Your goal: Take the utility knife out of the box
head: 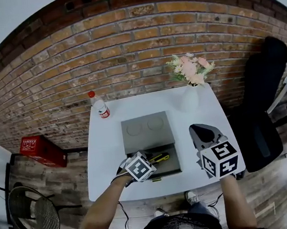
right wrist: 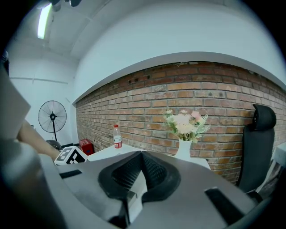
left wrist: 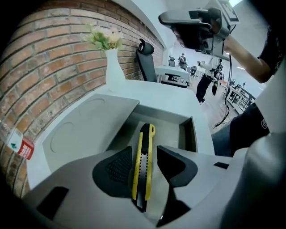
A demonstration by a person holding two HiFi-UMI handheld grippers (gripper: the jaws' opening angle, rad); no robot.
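Observation:
A yellow and black utility knife [head: 159, 158] [left wrist: 144, 161] lies lengthwise in the tray of an open grey box [head: 174, 165] [left wrist: 187, 129] near the front of the white table [head: 105, 162]. The box lid [head: 146, 131] lies flat behind the tray. My left gripper [head: 148, 162] [left wrist: 145, 154] is down in the tray, open, with one jaw on each side of the knife; the left pad [left wrist: 117, 167] is close against it and a gap shows on the right. My right gripper [head: 200, 132] [right wrist: 142, 156] hangs above the table to the right of the box, shut on nothing.
At the back of the table stand a water bottle [head: 100, 107] on the left and a white vase of flowers [head: 190, 98] on the right. A black office chair [head: 259, 107] is right of the table. A red crate [head: 39, 150] and a wire stool [head: 39, 215] sit on the floor to the left.

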